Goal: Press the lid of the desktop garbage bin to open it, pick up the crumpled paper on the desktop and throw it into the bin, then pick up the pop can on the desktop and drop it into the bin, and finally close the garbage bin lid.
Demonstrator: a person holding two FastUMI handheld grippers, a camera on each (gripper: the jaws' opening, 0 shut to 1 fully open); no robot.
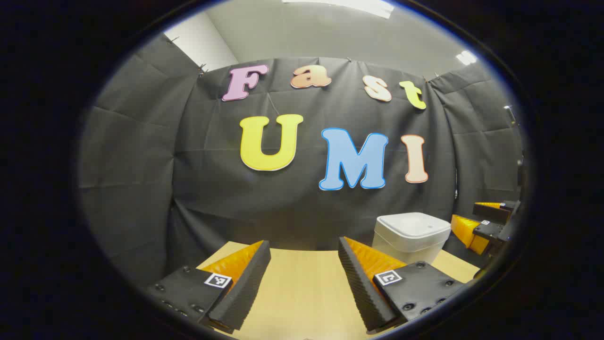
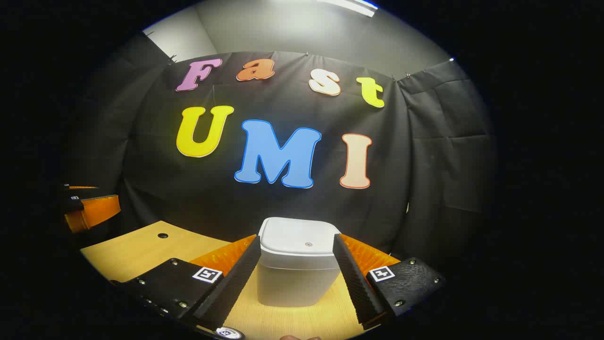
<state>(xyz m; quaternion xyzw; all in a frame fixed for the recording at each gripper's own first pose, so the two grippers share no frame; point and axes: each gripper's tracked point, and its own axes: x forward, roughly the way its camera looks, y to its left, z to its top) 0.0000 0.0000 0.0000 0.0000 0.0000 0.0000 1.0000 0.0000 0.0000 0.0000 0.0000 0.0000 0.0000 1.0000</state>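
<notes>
A: We have both sets of tongs spread wide with nothing in them. The right tongs (image 2: pixel 296 278) are lined up on the garbage bin (image 2: pixel 298 267), which stands upright on the desk (image 2: pixel 137 250) just ahead of them with its lid (image 2: pixel 302 243) down.

B: Agreed. From the left gripper view the left tongs (image 1: pixel 304 281) hang over bare desk, with the bin off to their right and the right tongs beyond it. So step 1, pressing the lid, looks not yet done.

A: We cannot pick out the crumpled paper or the pop can from here, so we cannot say where they lie.

B: That is 1 risk: we may have to search for them near the desk edge.

A: The bigger 1, we think, is the press itself. The bin looks light, and a push off the small mark at the lid's centre (image 2: pixel 308 244) could tip or slide it instead of releasing the catch.

B: And wide-spread fingers could straddle the lid and snag its rim.
</notes>
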